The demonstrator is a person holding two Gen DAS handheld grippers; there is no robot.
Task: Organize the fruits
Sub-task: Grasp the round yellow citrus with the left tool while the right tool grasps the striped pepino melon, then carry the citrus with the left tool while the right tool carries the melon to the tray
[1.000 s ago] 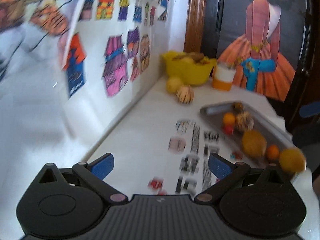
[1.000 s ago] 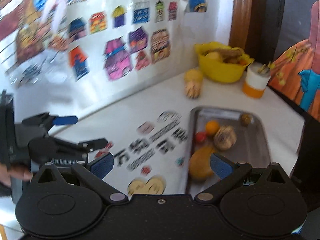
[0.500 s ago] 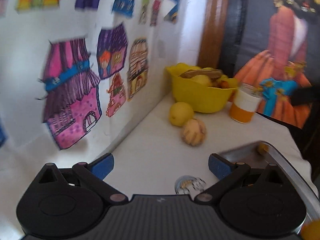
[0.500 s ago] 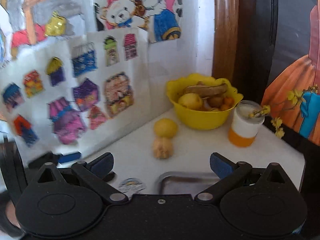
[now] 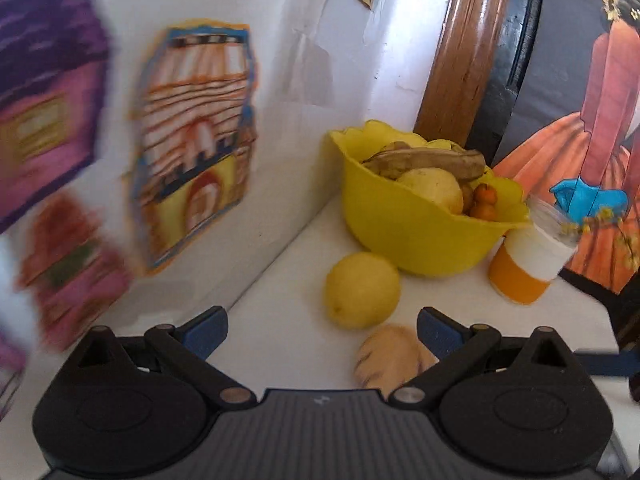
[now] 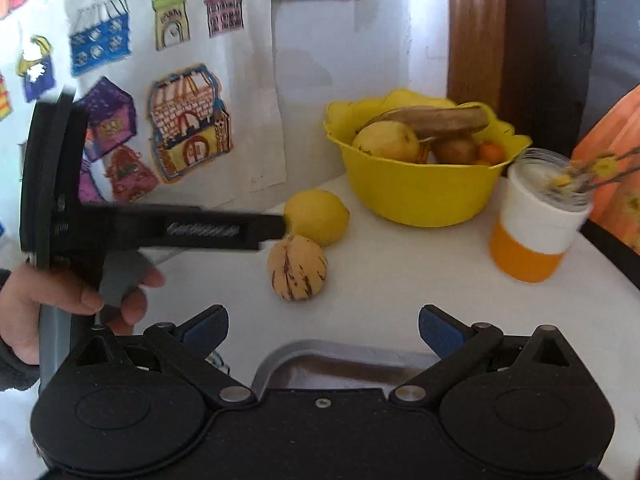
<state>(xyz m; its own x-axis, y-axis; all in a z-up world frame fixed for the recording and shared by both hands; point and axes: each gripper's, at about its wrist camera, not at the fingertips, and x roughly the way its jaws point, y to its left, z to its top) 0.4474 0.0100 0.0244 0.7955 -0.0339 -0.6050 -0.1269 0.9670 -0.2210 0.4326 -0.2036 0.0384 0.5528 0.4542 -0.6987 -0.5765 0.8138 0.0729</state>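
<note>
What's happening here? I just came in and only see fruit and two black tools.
A person holds a claw in each hand, sorting fruit on a white table. Both claws are open and empty. The left claw points at a lemon and a striped fruit lying beside a yellow bowl of fruit. The right claw hovers over the corner of a metal tray. Nothing is gripped yet.

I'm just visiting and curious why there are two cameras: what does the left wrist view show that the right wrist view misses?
Only left: the painted figure in an orange dress. Only right: a hand holding the left gripper, and a metal tray. Both: yellow bowl, lemon, striped fruit, orange-and-white cup.
</note>
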